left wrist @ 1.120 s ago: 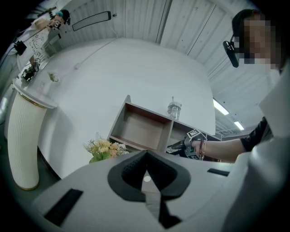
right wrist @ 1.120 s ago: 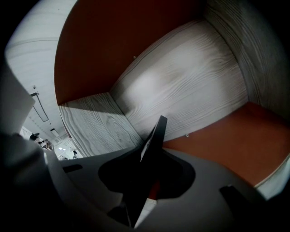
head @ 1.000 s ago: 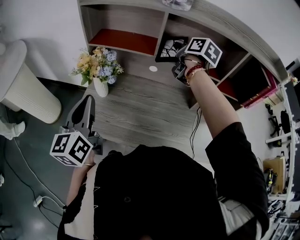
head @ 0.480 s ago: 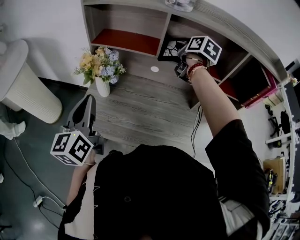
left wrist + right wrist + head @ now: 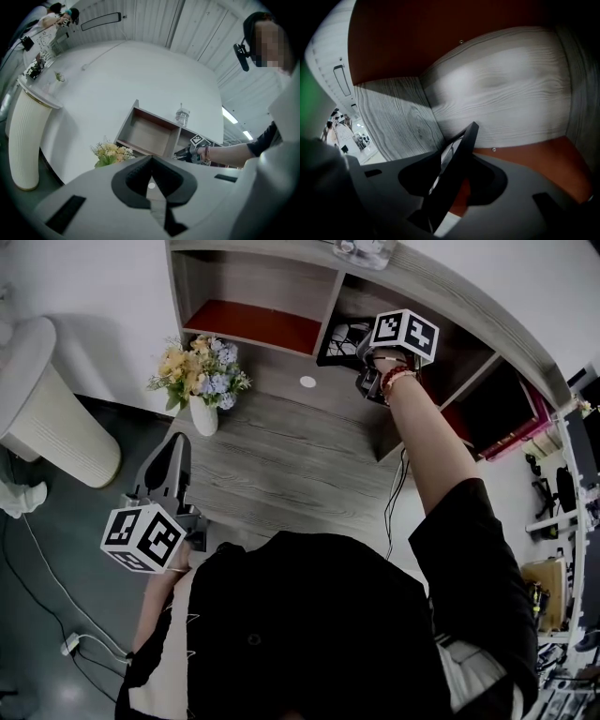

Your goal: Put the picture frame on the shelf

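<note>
Up in the middle compartment of the shelf [image 5: 327, 298]: the picture frame [image 5: 340, 337] stands on the red floor, tilted, with a black border and a white line pattern on its face. It is close to the compartment's left grey wood wall. Its upper corner shows against the back panel; whether the two touch cannot be told.

Right gripper [image 5: 454, 183] reaches into that compartment, angled somewhat downward. The frame sits edge-on between its jaws. The jaws have just been opening and now stand apart: the right jaw is clear of the frame, with a strip of red floor showing between them, so the frame is released.

Left gripper [image 5: 151, 160] is held level over the near left corner of the tabletop [image 5: 281, 460], well apart from the shelf. Its jaws are closed together, tips meeting, with nothing between them.

Also noted:
- A vase of flowers [image 5: 201, 382] stands at the left end of the tabletop, just below the shelf's left compartment.
- A small white disc [image 5: 307, 382] lies on the tabletop near the shelf.
- A clear bottle [image 5: 362, 248] stands on top of the shelf.
- A white ribbed column [image 5: 45, 401] stands on the floor off to the left.
</note>
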`<state>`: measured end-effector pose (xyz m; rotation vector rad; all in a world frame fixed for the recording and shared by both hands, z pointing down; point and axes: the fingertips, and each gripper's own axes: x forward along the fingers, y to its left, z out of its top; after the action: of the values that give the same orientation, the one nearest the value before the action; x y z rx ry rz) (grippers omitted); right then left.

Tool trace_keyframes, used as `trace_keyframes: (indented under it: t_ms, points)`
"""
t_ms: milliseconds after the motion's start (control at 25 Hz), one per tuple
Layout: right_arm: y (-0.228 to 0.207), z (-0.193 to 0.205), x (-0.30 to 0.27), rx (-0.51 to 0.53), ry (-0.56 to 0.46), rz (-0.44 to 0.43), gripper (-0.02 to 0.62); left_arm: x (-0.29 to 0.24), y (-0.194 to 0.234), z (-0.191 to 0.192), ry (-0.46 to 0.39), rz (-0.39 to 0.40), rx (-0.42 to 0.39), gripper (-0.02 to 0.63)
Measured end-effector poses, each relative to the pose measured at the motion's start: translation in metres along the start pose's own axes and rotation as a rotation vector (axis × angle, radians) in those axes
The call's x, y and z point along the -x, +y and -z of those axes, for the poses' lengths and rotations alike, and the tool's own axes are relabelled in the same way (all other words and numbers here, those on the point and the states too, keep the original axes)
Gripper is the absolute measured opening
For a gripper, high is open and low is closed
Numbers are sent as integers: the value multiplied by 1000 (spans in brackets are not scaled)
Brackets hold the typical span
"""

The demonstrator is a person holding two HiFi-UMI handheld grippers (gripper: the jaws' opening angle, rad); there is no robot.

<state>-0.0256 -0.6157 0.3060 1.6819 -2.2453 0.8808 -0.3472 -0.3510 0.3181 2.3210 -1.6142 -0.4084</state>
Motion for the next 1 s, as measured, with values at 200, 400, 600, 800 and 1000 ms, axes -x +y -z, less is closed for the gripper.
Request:
trace_keyframes:
  t_ms: [200, 400, 600, 800, 1000]
  points:
    - [0, -2, 1, 30, -15, 9, 163, 1, 3, 2, 0, -5, 15, 11]
    - [-5, -2, 5, 43, -55, 53, 184, 0, 5, 2, -3, -2, 15, 11]
    - [-6, 0, 7, 50, -67, 81, 195, -2, 7, 2, -6, 2, 19, 11]
    - [-9, 2, 10, 43, -80, 98, 202, -4, 5, 2, -7, 10, 24, 11]
    - [-11, 11, 15, 14, -92, 95, 210, -6, 6, 4, -4, 16, 29, 11]
